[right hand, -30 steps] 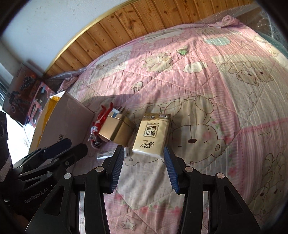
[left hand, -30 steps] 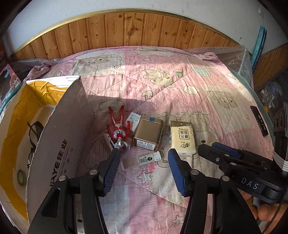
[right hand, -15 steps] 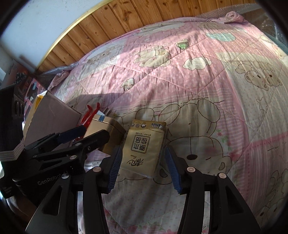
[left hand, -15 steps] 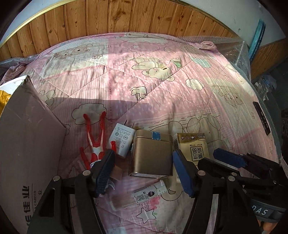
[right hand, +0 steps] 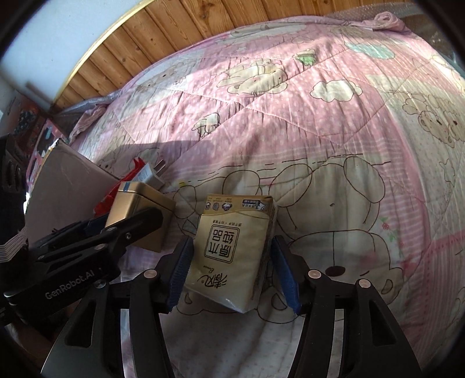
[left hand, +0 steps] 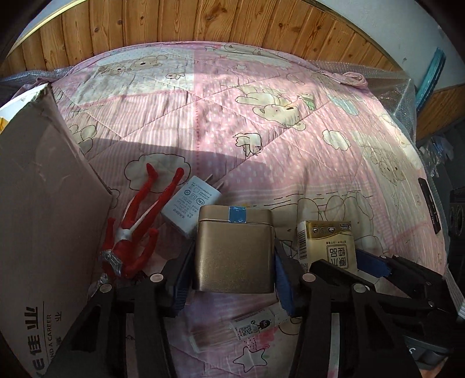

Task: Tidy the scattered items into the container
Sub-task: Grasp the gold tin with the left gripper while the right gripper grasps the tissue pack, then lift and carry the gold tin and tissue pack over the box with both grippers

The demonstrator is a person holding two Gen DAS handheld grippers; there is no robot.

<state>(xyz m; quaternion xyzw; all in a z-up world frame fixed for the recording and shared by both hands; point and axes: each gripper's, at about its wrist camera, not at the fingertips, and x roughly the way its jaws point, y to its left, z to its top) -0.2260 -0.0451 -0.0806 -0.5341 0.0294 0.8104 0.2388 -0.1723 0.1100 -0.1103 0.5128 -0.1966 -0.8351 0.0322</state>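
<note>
Straddling a gold tin (left hand: 234,250), the left gripper (left hand: 229,279) stands spread, pads beside its sides. The right gripper (right hand: 232,273) likewise brackets a tissue pack (right hand: 232,253), not clamped. A cardboard box (left hand: 43,209), contents hidden, stands left of a red figure (left hand: 136,229), charger (left hand: 190,203) and tube (left hand: 255,322) on the pink quilt (left hand: 261,145); wood panelling (left hand: 203,23) behind.

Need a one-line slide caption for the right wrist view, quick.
Right gripper open around a tissue pack on the pink quilt, left gripper straddling the gold tin alongside.
</note>
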